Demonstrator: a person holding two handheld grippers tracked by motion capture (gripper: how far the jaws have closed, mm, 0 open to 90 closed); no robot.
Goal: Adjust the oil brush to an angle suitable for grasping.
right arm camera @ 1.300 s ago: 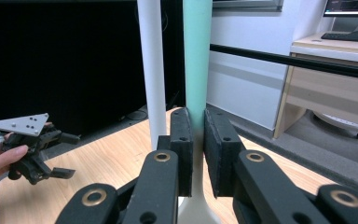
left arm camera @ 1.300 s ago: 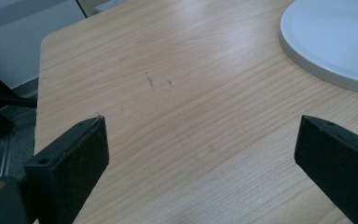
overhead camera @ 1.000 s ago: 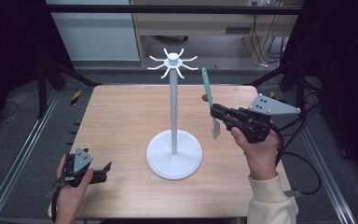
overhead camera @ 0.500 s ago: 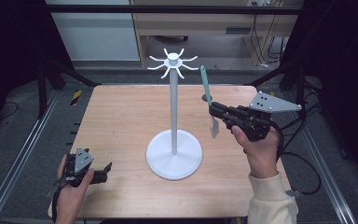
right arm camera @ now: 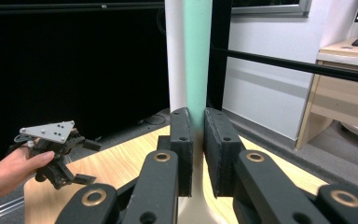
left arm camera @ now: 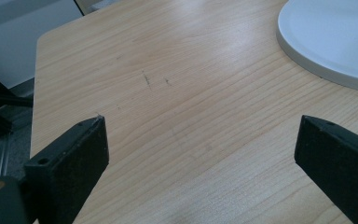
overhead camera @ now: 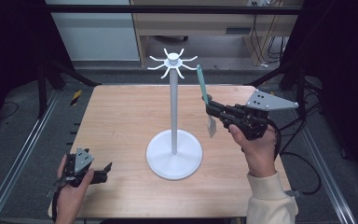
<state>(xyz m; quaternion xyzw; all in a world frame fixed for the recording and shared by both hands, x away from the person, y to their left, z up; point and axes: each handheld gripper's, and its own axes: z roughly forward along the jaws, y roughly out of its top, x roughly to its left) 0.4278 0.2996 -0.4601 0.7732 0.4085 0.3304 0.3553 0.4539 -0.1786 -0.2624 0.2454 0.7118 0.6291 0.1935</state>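
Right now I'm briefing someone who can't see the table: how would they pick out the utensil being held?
Find the tall white stand at the middle of the wooden table. Just to its right, the right gripper is shut on a slim utensil, held upright. Its mint-green handle and pale blade end set it apart from the white stand and black grippers.

A light wooden table [overhead camera: 121,121] carries a white stand [overhead camera: 174,151] (round base, tall pole) near its middle.
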